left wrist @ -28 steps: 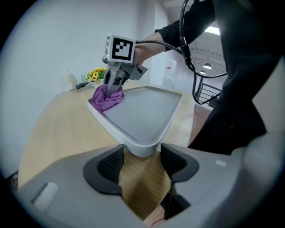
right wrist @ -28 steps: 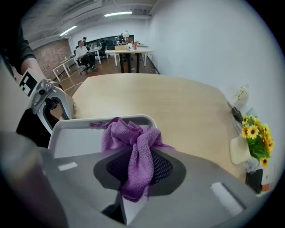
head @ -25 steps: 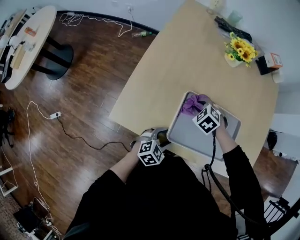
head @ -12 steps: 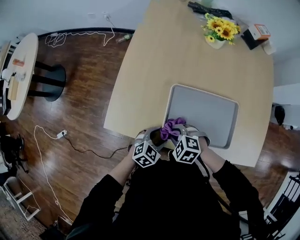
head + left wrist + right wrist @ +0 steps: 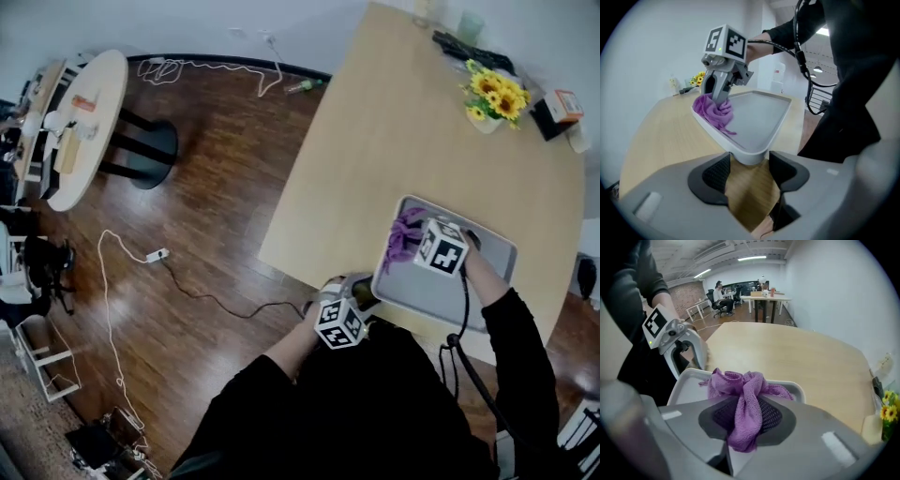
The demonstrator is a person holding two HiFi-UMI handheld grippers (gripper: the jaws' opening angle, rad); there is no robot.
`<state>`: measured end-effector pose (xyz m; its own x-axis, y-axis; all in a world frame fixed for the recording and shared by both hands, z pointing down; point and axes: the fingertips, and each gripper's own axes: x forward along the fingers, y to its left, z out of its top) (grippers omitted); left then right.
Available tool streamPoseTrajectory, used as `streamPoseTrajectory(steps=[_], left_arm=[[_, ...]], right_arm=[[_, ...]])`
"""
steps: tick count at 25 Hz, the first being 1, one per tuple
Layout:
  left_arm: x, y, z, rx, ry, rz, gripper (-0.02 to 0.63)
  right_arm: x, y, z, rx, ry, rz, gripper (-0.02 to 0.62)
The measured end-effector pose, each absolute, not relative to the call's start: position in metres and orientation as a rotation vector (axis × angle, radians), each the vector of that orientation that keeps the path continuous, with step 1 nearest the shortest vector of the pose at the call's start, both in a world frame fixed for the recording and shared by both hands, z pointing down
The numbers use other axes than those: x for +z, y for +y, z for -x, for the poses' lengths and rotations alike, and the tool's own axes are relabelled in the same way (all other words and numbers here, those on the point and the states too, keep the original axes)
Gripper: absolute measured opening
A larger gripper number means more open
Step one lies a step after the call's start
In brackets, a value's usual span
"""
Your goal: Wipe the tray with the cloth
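Note:
A grey tray (image 5: pixel 478 281) lies near the front edge of the wooden table (image 5: pixel 403 141). My right gripper (image 5: pixel 414 240) is shut on a bunched purple cloth (image 5: pixel 406 231) and holds it down on the tray's far left part. Its jaws are opening slightly, with the cloth (image 5: pixel 740 385) still pinched between the pads. In the left gripper view the cloth (image 5: pixel 712 110) rests against the tray's (image 5: pixel 759 117) left rim. My left gripper (image 5: pixel 749 171) grips the tray's near corner, one pad on each side of it. In the head view the left gripper (image 5: pixel 361 296) sits at the table's front edge.
Sunflowers in a pot (image 5: pixel 492 98), an orange box (image 5: pixel 561 105) and a dark flat object (image 5: pixel 469 52) stand at the table's far right. On the wooden floor to the left are a round table (image 5: pixel 80 122) and loose cables (image 5: pixel 159 272). People sit at distant desks (image 5: pixel 722 296).
Half a second ago the right gripper held the cloth at the tray's near left corner, beside the left gripper. It has since swept the cloth back to the far left. The left gripper stayed at its corner.

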<state>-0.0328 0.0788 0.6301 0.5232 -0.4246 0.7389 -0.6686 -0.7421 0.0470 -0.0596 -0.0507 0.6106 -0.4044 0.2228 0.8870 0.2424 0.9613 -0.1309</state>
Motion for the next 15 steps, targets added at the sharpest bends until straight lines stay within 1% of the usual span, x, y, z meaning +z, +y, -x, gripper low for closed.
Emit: streamPoseTrajectory(steps=[3,5,10,13,15], left_arm=[[0.622,0.053,0.001,0.956,-0.898,-2.485,0.247],[0.629,0.056,-0.004,0.962,-0.852,-2.506,0.247],[0.652,0.086,0.024,1.014,-0.831,-2.502,0.247],[0.66,0.087,0.03,1.015,-0.855,-2.495,0.247],[0.669,0.087,0.046,1.027,-0.894,-2.475,0.247]], right_arm=[[0.612,-0.1,0.034,0.09,-2.03,0.178,0.087],[0.612,-0.127,0.01,0.117,-2.026,0.025,0.084],[0.626,-0.127,-0.03,0.123,-2.018,-0.184,0.084],[0.633,-0.134,-0.092,0.204,-2.0,-0.299,0.084],[0.641,-0.149,-0.121,0.23,-2.012,-0.392,0.084]])
